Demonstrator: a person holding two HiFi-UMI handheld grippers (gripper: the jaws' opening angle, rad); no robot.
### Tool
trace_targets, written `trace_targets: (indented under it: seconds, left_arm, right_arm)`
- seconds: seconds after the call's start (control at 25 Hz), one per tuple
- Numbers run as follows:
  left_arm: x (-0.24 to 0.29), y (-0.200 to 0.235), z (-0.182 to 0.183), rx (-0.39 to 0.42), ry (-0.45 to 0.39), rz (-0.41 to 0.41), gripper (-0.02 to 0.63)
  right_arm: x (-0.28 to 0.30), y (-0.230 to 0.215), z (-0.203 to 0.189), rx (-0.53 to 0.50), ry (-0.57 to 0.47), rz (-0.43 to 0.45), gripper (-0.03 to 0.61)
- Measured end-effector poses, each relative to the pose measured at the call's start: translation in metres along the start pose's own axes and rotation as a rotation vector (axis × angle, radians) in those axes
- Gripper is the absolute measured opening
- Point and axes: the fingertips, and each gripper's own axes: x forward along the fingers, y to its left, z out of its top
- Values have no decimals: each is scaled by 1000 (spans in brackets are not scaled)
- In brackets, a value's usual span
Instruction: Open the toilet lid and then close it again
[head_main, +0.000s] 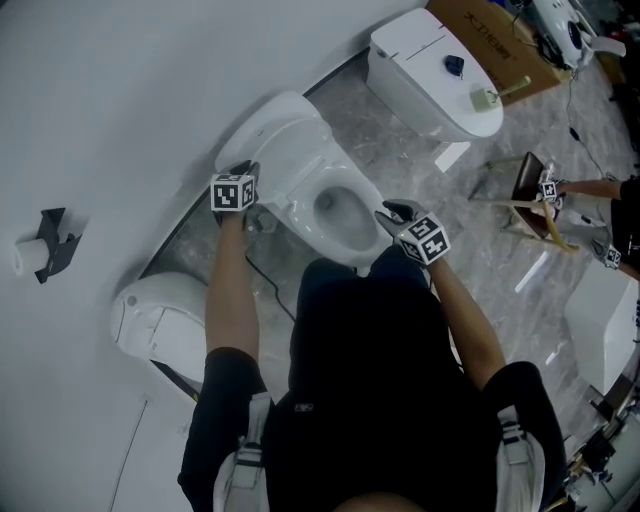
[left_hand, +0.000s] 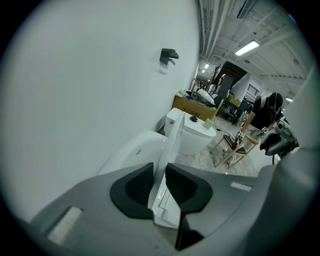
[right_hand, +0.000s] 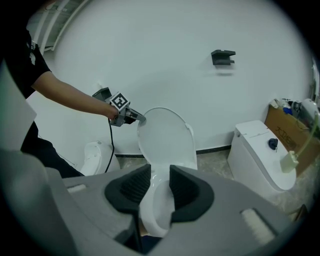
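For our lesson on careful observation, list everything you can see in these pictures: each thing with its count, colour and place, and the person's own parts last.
toilet lid: one, white, raised against the wall, centre
toilet rim: one, white, below the lid, centre
second toilet: one, white, upper right
third toilet: one, white, lower left
small object: one, dark blue, on the second toilet
wall bracket: one, black, on the white wall, left
cardboard box: one, brown, behind the second toilet
wooden chair: one, brown, on the floor, right
left gripper: one, grey, jaws closed on the toilet lid's edge
right gripper: one, grey, jaws closed on the toilet rim
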Motion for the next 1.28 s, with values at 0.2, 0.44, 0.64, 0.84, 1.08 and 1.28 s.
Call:
trace_targets:
  seconds: [0.2,0.44,0.64,0.84,1.08,1.28]
  left_arm:
    - [0,2,2,-20,-4,11,75]
    - [0,0,1,-21,-15,-3,75]
    - [-4,-4,-1,-36,-36,2,78]
    - [-9,-22,-5,-30,-74,-3,80]
    - [-14,-47,-14,-2,-95,-5,83]
    - [-20,-63,-21,14,-104,-12,86]
  right_arm:
    - [0,1,-7,-11,19,13,123]
    - [6,-2,-7,-15,34,24,123]
    - [11,3,-1,-23,37,41,123]
    - [15,9,-3,-23,33,65,123]
    - [31,21,-10,-29,64,112,123]
    - [44,36,2,-65,65,155,123]
